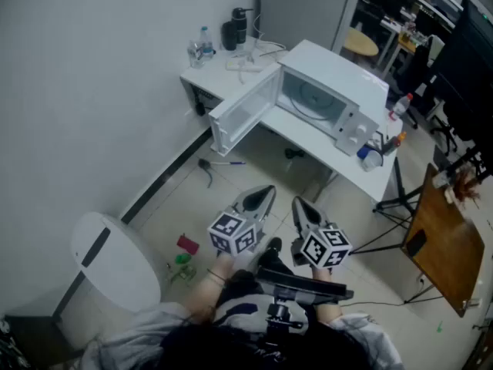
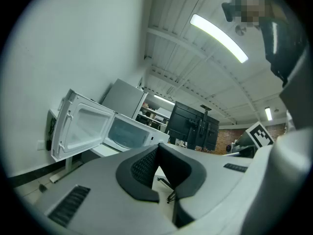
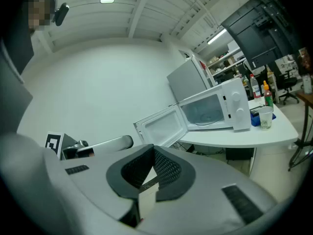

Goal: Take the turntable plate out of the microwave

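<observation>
A white microwave (image 1: 333, 92) stands on a white table (image 1: 308, 141) with its door (image 1: 240, 116) swung open to the left. The glass turntable plate (image 1: 314, 99) lies inside the cavity, and it shows faintly in the right gripper view (image 3: 209, 117). My left gripper (image 1: 260, 198) and right gripper (image 1: 303, 206) are held side by side over the floor, well short of the table. Both are shut with nothing between the jaws. The left gripper (image 2: 157, 150) looks toward the open door (image 2: 80, 127). The right gripper (image 3: 153, 152) faces the microwave (image 3: 217, 109).
Bottles (image 1: 202, 46) and dark flasks (image 1: 235, 28) stand at the table's back left. A cup (image 1: 372, 159) and a bottle (image 1: 399, 106) sit right of the microwave. A white bin (image 1: 115, 259), a red item (image 1: 187, 243) and a wooden board (image 1: 443, 237) flank me on the floor.
</observation>
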Motion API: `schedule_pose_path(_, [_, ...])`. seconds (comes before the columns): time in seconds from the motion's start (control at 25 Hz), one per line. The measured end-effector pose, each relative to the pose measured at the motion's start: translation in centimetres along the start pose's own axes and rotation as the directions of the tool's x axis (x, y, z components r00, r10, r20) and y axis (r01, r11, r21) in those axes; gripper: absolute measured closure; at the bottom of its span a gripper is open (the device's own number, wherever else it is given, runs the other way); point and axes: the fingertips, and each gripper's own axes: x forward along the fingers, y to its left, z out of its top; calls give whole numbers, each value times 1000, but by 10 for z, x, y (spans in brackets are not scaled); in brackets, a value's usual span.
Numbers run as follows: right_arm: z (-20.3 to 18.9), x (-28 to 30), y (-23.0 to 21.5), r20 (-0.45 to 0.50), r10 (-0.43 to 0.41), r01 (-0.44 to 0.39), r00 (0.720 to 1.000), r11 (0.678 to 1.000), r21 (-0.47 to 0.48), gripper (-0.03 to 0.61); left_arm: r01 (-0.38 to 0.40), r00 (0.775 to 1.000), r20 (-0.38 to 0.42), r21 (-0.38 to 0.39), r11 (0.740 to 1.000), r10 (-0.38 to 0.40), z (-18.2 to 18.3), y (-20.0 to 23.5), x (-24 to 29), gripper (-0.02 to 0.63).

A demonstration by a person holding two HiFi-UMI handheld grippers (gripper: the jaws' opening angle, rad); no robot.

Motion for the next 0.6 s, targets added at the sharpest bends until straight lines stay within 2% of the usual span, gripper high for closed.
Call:
schedule_pose_path(0.24, [14, 42, -48, -8, -14, 14, 1000, 999, 44, 575, -24, 1000, -3, 2, 1000, 24, 3, 30, 43, 606])
schedule_pose_path(0.44, [39, 82, -96, -48, -18, 19, 999, 1000, 14, 574, -77, 997, 19, -26, 997, 77, 16, 63, 93, 606])
schedule_pose_path(0.6, [56, 111, -137, -69, -11, 13, 998, 999, 32, 574, -87, 996, 16, -23, 996, 88, 19, 79, 142, 606])
